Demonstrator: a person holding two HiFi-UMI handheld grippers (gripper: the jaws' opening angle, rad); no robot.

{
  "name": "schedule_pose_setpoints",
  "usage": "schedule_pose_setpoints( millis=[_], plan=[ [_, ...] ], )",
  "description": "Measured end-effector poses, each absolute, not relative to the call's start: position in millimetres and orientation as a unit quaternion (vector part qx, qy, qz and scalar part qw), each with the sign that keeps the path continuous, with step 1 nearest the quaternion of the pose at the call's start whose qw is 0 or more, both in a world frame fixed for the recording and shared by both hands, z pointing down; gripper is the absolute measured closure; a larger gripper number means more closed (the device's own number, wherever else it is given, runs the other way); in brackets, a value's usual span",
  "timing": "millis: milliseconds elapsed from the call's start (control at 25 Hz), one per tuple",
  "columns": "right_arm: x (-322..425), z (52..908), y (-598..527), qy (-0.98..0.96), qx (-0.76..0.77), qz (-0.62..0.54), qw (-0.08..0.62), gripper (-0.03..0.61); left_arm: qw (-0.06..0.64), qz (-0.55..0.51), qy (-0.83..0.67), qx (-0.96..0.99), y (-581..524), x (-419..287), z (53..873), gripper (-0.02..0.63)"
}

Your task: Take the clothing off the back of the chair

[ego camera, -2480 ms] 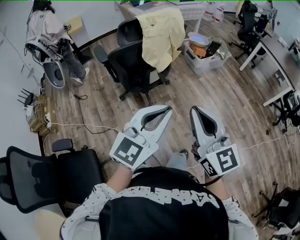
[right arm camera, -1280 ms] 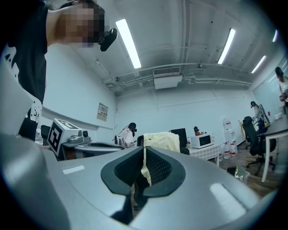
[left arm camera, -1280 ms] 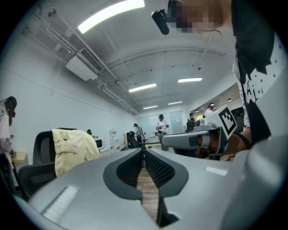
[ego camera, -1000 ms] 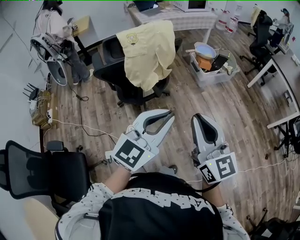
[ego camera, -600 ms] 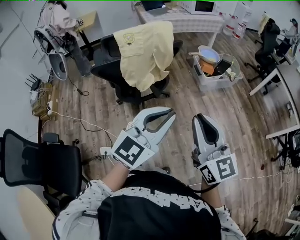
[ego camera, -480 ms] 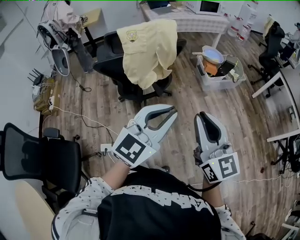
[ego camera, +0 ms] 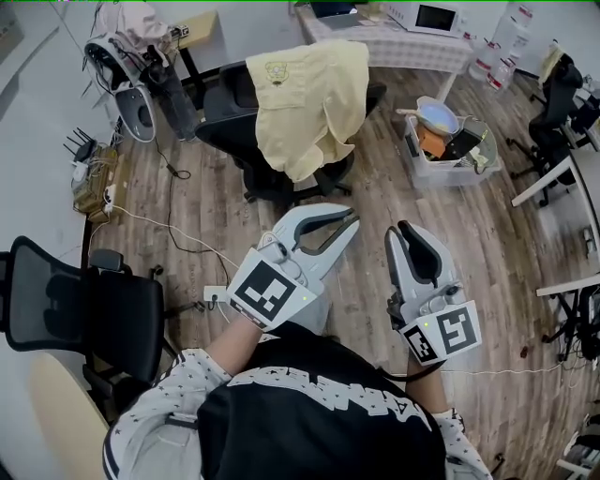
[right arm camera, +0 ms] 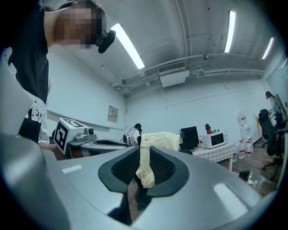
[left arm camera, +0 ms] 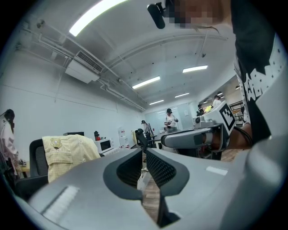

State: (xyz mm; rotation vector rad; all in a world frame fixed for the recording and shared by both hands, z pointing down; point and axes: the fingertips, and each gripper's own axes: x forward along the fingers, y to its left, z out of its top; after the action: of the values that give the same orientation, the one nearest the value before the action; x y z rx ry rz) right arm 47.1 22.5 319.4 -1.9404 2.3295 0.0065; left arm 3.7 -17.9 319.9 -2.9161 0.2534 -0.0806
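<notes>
A pale yellow shirt (ego camera: pixel 309 98) hangs over the back of a black office chair (ego camera: pixel 234 127) at the top middle of the head view. Both grippers are held level in front of the person, well short of the chair and touching nothing. The left gripper (ego camera: pixel 353 219) has its jaws opening, with only a narrow slit between them and nothing in it. The right gripper (ego camera: pixel 396 230) is opening too, also empty. In the left gripper view the shirt (left arm camera: pixel 67 155) lies far to the left of the left gripper (left arm camera: pixel 144 152). In the right gripper view the shirt (right arm camera: pixel 157 140) shows straight ahead through the gap of the right gripper (right arm camera: pixel 141 150).
A second black chair (ego camera: pixel 84 314) stands close at the left. A clear bin (ego camera: pixel 450 141) full of items sits right of the shirt chair, and a table with a microwave (ego camera: pixel 436 17) is behind it. Cables cross the wood floor (ego camera: pixel 178 234). A white desk (ego camera: pixel 562 173) stands at the right.
The head view has shifted: the chair with the shirt has drifted a little right and the near chair lower left. Both grippers stay side by side and empty.
</notes>
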Motion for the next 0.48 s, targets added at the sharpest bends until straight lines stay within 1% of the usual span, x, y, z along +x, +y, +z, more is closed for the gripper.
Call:
schedule_pose_setpoints(
  millis=[480],
  plan=[
    [56.4,311.6,-49.9,0.79,-0.611,0.006,0.044,0.483,0.097,-0.019,0.132,-0.986,-89.2,8.7,315.0,0.574]
  ],
)
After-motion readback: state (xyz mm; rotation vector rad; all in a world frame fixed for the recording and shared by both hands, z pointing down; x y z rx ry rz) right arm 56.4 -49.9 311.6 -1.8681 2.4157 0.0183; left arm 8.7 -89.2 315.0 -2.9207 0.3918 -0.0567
